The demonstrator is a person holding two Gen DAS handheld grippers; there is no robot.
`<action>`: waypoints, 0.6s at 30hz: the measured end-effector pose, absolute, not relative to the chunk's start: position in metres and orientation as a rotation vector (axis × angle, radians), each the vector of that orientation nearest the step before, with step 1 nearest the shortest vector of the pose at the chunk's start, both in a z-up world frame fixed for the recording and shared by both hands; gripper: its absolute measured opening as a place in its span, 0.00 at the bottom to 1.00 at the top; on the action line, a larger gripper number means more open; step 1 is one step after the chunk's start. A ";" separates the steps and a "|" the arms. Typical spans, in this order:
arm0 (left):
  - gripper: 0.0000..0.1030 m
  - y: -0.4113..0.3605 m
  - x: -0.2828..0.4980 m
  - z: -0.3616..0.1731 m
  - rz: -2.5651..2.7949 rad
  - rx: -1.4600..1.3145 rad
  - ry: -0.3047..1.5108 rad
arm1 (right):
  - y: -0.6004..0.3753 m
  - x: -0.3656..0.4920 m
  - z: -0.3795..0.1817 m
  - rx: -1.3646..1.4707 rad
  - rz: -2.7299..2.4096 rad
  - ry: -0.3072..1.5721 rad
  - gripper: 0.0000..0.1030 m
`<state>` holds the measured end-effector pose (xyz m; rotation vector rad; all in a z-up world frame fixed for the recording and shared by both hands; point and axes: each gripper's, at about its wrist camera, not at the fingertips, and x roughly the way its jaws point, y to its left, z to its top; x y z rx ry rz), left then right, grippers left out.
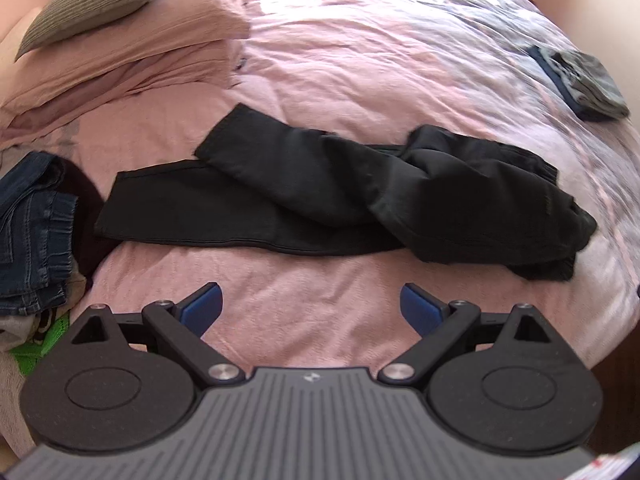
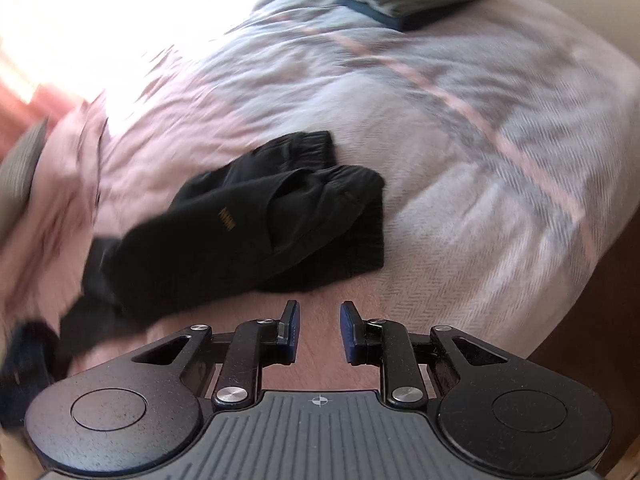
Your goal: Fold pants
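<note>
Left gripper [image 1: 310,304]: I see my jaws spread wide apart, nothing between them, over bare pink bedspread [image 1: 320,80].
Right gripper [image 2: 319,330]: my jaws stand a little apart with only bedspread showing in the gap; they grip nothing.
Black pants [image 1: 340,196]: lying crumpled on the bed just beyond both grippers, legs running to the left in my left view, one leg crossed over the other, the elastic waistband [image 2: 344,172] bunched at the right end.
Jeans [image 1: 32,232]: folded pile at the left edge, near the leg ends.
Pillows [image 1: 132,40]: far left, a grey one on top.
Folded clothes [image 1: 580,84]: far right, well apart from the pants.
</note>
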<state>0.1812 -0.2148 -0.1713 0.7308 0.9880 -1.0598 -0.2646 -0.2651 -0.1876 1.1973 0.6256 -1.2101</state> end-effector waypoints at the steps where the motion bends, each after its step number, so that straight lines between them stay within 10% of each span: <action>1: 0.91 -0.215 0.190 -0.173 -1.040 0.717 0.991 | -0.271 -0.273 -0.192 1.245 -1.230 0.580 0.19; 5: 0.91 -0.218 0.219 -0.181 -0.963 0.684 0.992 | -0.290 -0.304 -0.216 1.427 -1.275 0.330 0.59; 18: 0.91 -0.254 0.266 -0.226 -0.816 0.623 1.067 | -0.355 -0.316 -0.352 1.804 -1.329 -0.187 0.60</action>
